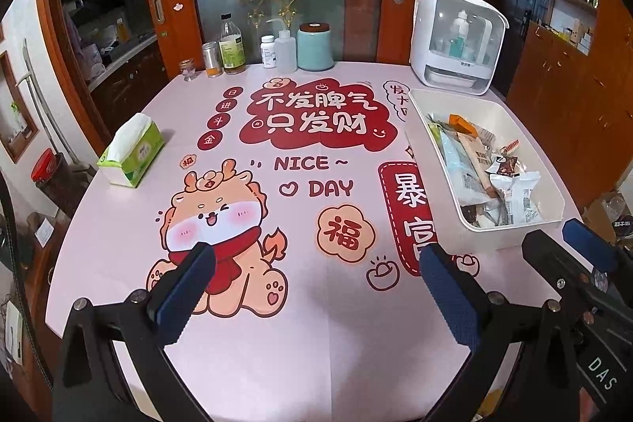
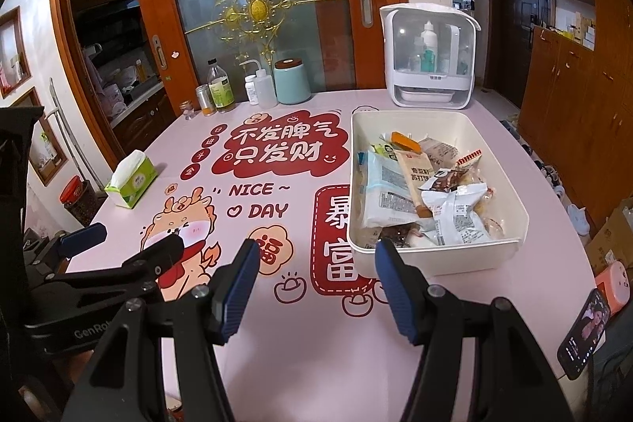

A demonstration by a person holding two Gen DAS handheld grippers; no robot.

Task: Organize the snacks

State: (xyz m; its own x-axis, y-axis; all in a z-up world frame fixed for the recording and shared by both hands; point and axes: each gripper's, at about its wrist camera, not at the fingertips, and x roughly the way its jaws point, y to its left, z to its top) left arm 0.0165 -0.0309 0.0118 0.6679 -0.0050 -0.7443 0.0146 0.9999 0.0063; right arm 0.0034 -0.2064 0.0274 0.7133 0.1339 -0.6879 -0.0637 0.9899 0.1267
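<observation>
Both tongs empty above the pink table mat point(image 1: 316, 323). Left gripper point(image 1: 314, 287) jaws wide apart, nothing between them, over the cartoon dragon print. Right gripper point(image 2: 316, 287) jaws about half open, also holding nothing. White bin point(image 2: 439, 252) sits just ahead-right of the right gripper's fingers, snack packets point(image 2: 419, 192) piled inside. Tissue pack point(image 1: 132, 151) lies well ahead-left of the left gripper. Bottles point(image 1: 231, 44) at the far edge.

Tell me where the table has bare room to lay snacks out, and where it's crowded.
Free: the middle of the pink table, between the tissue pack and white bin, down to both grippers. Crowded: the far edge, with bottles, teal canister and white cabinet.
</observation>
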